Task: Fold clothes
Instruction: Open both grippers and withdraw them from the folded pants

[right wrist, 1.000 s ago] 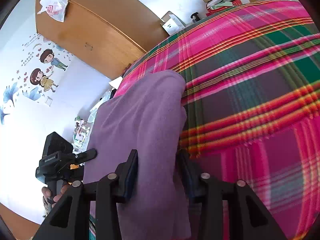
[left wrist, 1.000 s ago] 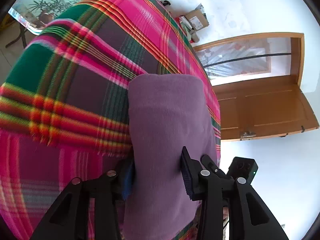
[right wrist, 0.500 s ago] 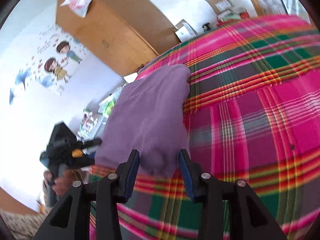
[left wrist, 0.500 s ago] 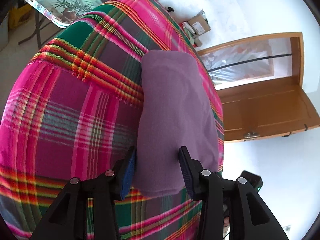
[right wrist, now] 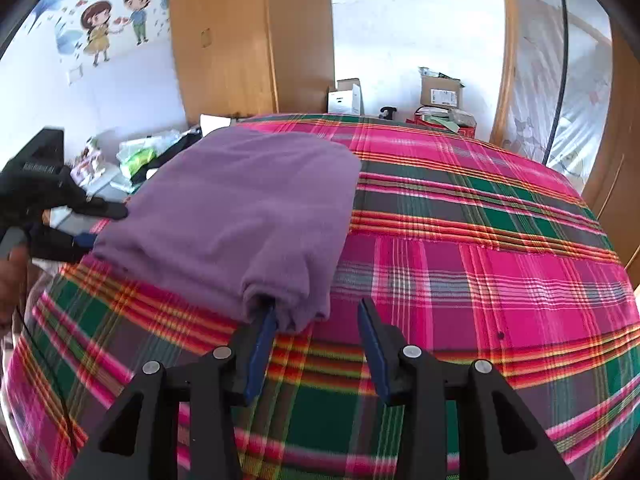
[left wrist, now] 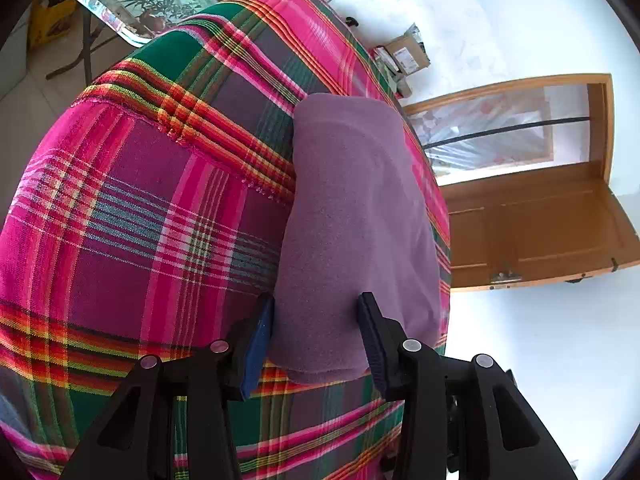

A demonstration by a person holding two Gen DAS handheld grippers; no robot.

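**Folded purple garment on the plaid cover, both grippers spread**

The near edge of the table was cut off under both grippers' black frames, and the right wrist view was blurred along its lower rim. In that view the left gripper (right wrist: 86,226) showed only partly at the frame's left edge, with a hand (right wrist: 10,276) barely visible below it.

The purple garment (left wrist: 352,232) lay folded flat on the plaid cloth (left wrist: 140,220). The left gripper (left wrist: 316,340) had its jaws spread, straddling the garment's near end; whether the pads touched the fabric could not be told. The right gripper (right wrist: 316,344) was also spread, its left pad (right wrist: 264,340) just touching the garment's bunched corner (right wrist: 288,304), the other pad clear over plaid.
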